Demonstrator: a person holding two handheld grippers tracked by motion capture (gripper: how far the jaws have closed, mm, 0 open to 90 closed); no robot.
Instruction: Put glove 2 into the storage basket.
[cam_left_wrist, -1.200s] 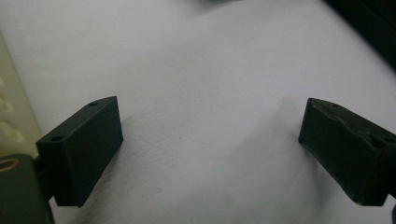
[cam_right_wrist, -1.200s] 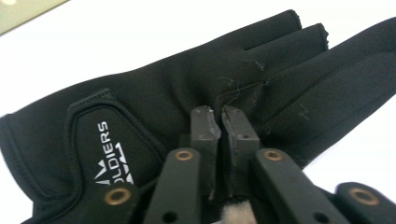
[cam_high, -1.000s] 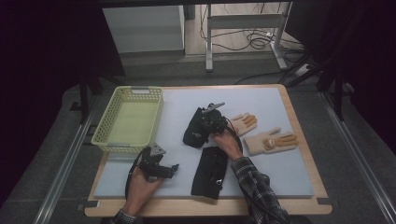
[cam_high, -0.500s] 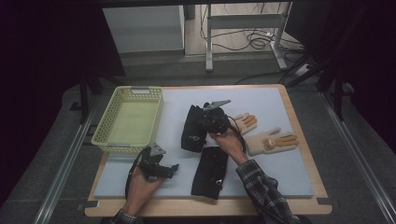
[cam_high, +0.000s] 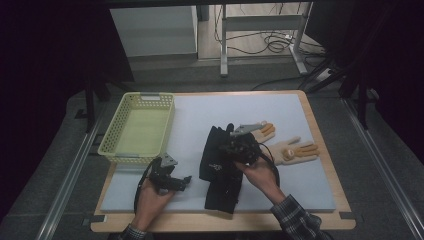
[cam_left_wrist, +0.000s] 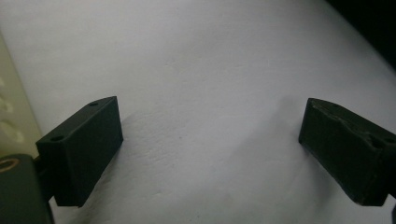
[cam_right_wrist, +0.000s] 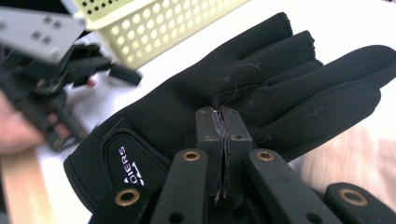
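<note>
Right tool (cam_right_wrist: 223, 122) risen, pinching black (neoprene-like) glove (cam_right_wrist: 243, 88).

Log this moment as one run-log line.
right gripper: shut on black glove, lifted off mat | left gripper: open, over white mat | second black glove: flat | basket: nothing inside

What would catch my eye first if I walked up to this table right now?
Probably the black glove near the middle of the white mat, pinched in the right gripper and lifted. Next, the pale yellow basket at the mat's left edge, and the tan gloves lying to the right. The left gripper rests open near the front.
</note>
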